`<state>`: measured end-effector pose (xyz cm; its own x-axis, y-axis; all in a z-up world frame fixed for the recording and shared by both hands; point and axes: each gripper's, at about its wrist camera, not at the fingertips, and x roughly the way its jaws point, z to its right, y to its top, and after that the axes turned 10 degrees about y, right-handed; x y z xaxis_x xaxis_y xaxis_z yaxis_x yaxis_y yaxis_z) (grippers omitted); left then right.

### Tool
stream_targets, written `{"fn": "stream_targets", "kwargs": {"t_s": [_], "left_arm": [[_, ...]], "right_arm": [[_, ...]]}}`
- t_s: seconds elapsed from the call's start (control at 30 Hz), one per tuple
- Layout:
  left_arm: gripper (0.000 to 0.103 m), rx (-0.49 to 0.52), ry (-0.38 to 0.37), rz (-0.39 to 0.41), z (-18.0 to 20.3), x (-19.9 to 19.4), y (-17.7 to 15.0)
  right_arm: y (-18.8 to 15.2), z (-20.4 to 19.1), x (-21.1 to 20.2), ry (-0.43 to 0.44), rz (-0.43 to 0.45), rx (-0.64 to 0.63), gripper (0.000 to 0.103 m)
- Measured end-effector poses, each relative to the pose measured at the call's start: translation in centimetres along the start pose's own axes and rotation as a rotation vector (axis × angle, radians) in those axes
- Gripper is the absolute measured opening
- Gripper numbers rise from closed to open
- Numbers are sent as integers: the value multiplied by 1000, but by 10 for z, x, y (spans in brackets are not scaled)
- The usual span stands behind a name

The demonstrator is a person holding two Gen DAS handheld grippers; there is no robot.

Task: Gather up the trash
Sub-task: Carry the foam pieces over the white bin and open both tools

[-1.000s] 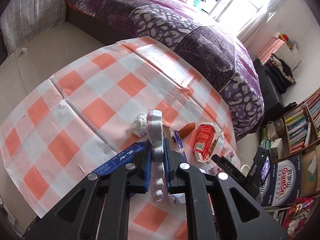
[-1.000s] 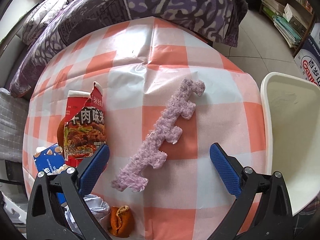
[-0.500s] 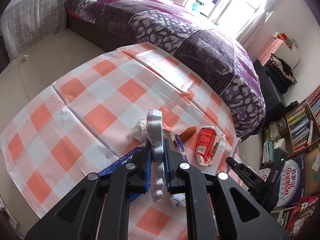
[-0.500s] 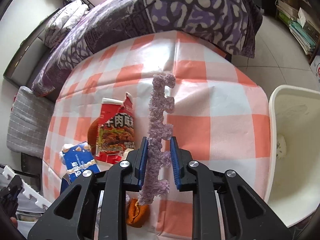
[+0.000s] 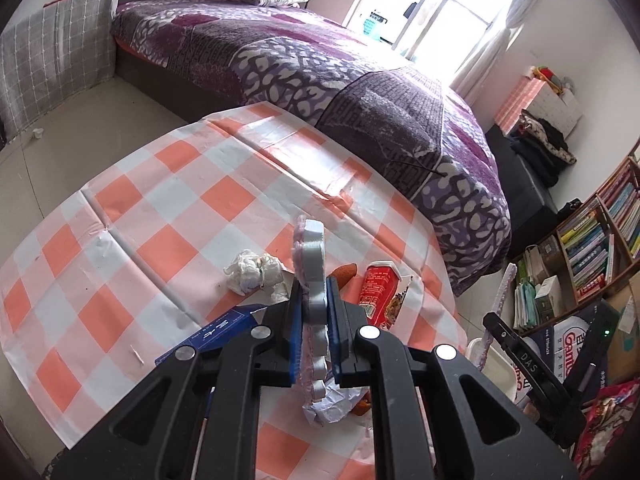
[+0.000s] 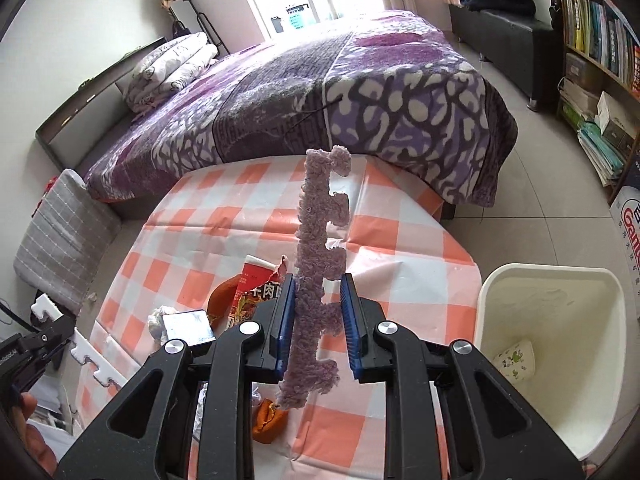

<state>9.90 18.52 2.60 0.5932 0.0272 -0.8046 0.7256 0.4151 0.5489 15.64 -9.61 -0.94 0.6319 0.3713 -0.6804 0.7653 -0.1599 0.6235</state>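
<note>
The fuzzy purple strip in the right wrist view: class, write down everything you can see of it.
The fuzzy purple strip is long and narrow, with plush, carpet-like pile and square interlocking teeth along its right edge. It stands nearly upright, clear of the checked tablecloth, clamped near its lower end between the blue pads of the right hand-held gripper. Nothing else touches it.

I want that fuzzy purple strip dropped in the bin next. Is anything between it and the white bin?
Nothing visible is. The right gripper holds the purple strip above the table, and the white bin stands open beside the table's edge, only bare tablecloth between.
</note>
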Motion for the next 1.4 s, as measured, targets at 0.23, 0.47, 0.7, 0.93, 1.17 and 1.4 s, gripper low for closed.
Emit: {"fn": "stream_targets", "kwargs": {"t_s": [0.23, 0.47, 0.7, 0.93, 1.17, 1.4], "left_arm": [[11, 58, -30, 8, 30, 1, -7], [11, 122, -56, 0, 61, 5, -18], [11, 188, -88, -14, 95, 7, -31], [11, 245, -128, -41, 132, 11, -46], [11, 306, -176, -61, 173, 11, -62], [11, 355, -212, -86, 207, 11, -78]], "right_arm": [[2, 19, -26, -23, 31, 0, 22], [4, 52, -55, -50, 55, 48, 22], [1, 88, -81, -88, 70, 95, 22], [-8, 120, -106, -137, 89, 133, 24], [-13, 141, -131, -192, 153, 166, 70], [-11, 161, -147, -221, 199, 229, 87]]}}
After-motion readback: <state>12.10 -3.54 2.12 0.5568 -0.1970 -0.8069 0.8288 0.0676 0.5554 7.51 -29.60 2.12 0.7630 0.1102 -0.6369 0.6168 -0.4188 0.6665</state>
